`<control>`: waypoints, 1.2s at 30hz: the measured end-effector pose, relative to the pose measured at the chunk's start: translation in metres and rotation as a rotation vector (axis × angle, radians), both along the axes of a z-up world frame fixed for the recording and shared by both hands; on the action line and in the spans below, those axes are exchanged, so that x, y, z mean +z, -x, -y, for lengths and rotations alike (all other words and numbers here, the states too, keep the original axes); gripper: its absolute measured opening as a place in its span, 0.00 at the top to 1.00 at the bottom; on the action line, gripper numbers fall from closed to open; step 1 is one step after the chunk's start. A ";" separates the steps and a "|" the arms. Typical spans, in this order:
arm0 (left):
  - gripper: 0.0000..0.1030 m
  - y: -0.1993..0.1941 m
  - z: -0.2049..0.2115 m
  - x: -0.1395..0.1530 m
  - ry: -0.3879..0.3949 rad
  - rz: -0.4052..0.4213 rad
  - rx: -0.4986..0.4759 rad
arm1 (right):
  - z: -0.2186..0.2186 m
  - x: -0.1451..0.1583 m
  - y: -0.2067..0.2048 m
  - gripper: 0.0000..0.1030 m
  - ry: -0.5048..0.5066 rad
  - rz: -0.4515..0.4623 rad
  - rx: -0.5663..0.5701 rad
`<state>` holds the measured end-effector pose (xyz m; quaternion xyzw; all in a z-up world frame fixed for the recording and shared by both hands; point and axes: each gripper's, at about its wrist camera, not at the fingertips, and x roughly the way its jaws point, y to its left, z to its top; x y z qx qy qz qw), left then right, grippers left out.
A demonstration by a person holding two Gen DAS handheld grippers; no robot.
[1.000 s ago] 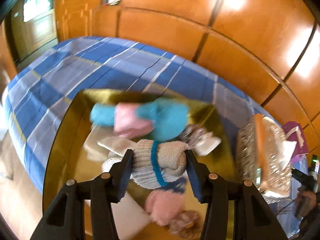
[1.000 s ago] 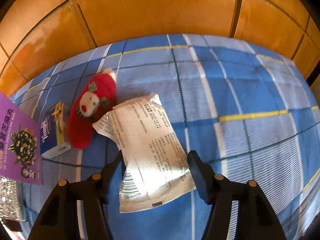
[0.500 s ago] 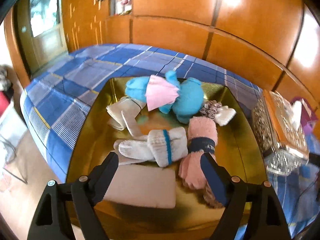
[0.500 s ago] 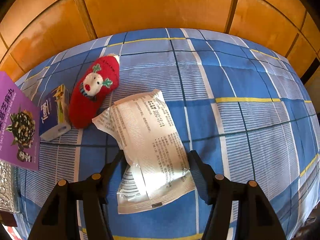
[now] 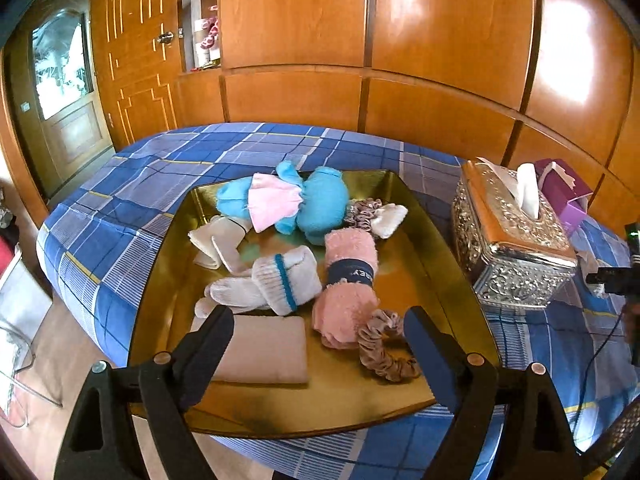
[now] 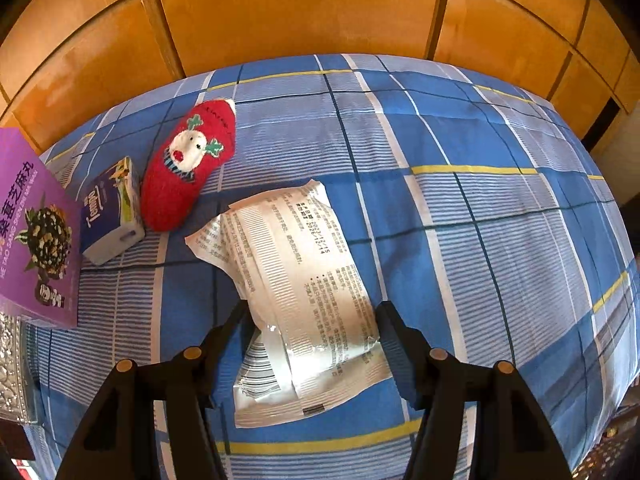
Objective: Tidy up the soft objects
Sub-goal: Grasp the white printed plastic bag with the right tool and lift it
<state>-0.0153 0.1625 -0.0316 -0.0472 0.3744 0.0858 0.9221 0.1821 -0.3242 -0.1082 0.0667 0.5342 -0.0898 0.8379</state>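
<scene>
Crinkly white packet near the bedspread's front edge looks light and slippery (squeeze mid-width); right gripper straddles it, fingers spread, pads seemingly unpressed.

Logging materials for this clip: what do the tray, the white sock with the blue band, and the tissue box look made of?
Tray: glossy gold surface, metal or lacquered plastic; it mirrors the items on it. White sock with the blue band: ribbed knit, matte, likely cotton. Tissue box: embossed silvery metal-look sides, shiny, with an orange-brown top.
</scene>
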 end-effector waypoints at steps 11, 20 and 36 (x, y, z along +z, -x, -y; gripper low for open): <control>0.15 0.005 0.004 0.000 -0.006 0.023 -0.033 | 0.002 0.003 0.018 0.44 -0.139 0.000 -0.068; 0.15 0.006 0.004 -0.001 0.013 0.023 -0.052 | 0.020 0.039 -0.008 0.47 -0.245 0.036 -0.148; 0.15 0.007 0.004 0.002 0.020 0.030 -0.059 | -0.094 0.184 -0.072 0.47 -0.090 0.289 0.175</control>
